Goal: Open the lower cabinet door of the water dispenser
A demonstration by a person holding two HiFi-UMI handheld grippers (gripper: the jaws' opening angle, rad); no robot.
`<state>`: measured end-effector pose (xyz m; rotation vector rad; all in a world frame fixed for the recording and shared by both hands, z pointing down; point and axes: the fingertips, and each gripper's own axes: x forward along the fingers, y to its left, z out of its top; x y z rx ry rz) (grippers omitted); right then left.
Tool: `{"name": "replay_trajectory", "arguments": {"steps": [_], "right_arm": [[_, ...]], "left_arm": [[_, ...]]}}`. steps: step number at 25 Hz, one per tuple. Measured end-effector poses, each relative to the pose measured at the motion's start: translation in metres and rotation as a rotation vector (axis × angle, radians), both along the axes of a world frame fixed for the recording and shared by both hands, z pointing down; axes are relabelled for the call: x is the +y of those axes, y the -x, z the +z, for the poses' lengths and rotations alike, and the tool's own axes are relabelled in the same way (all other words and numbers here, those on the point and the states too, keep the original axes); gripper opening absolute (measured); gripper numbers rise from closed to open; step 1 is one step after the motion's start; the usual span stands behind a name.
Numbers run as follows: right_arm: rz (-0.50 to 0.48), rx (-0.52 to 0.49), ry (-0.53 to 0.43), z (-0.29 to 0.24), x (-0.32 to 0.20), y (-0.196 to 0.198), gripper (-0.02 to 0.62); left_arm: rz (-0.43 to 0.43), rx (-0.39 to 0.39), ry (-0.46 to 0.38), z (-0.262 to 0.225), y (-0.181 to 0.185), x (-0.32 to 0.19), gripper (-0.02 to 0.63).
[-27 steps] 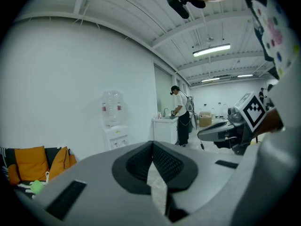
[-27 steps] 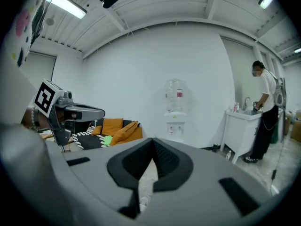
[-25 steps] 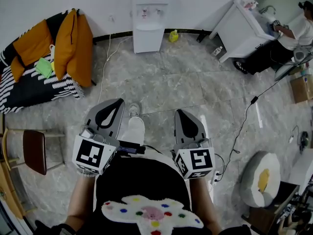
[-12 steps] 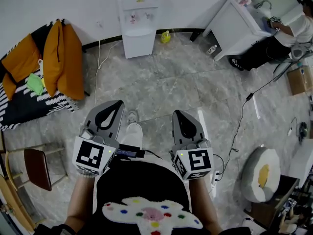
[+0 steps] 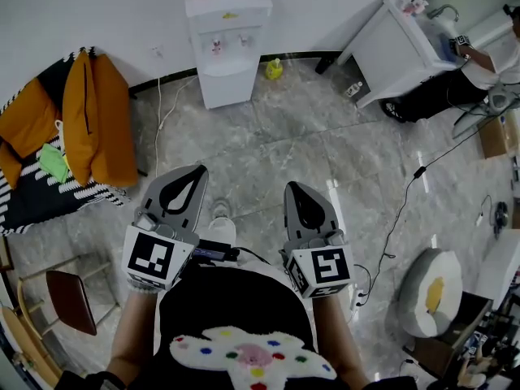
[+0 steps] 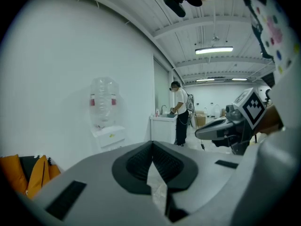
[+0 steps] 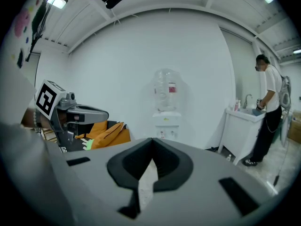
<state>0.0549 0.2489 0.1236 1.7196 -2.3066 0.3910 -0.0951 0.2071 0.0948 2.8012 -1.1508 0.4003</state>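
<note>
The white water dispenser stands against the far wall, a clear bottle on top, its lower cabinet door closed. It shows small in the left gripper view and in the right gripper view, still well ahead. My left gripper and right gripper are held side by side in front of the person's body, both shut and empty, pointing toward the dispenser across several floor tiles.
An orange and striped pile of cushions lies at the left. A small chair stands near left. A white sink cabinet with a person stands at the right. A black cable crosses the floor; a round cushion lies near right.
The dispenser, cushions and chair have slid down and left in the head view as the person walks forward. Both grippers keep their pose, shut.
</note>
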Motion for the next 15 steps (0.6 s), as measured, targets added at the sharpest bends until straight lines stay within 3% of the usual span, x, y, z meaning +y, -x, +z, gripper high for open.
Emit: {"name": "replay_trajectory", "arguments": {"steps": [15], "right_arm": [[0.054,0.024,-0.012,-0.003,-0.119,0.006,0.005]], "left_arm": [[0.063,0.034,0.006,0.004,0.0,-0.127,0.012]]}}
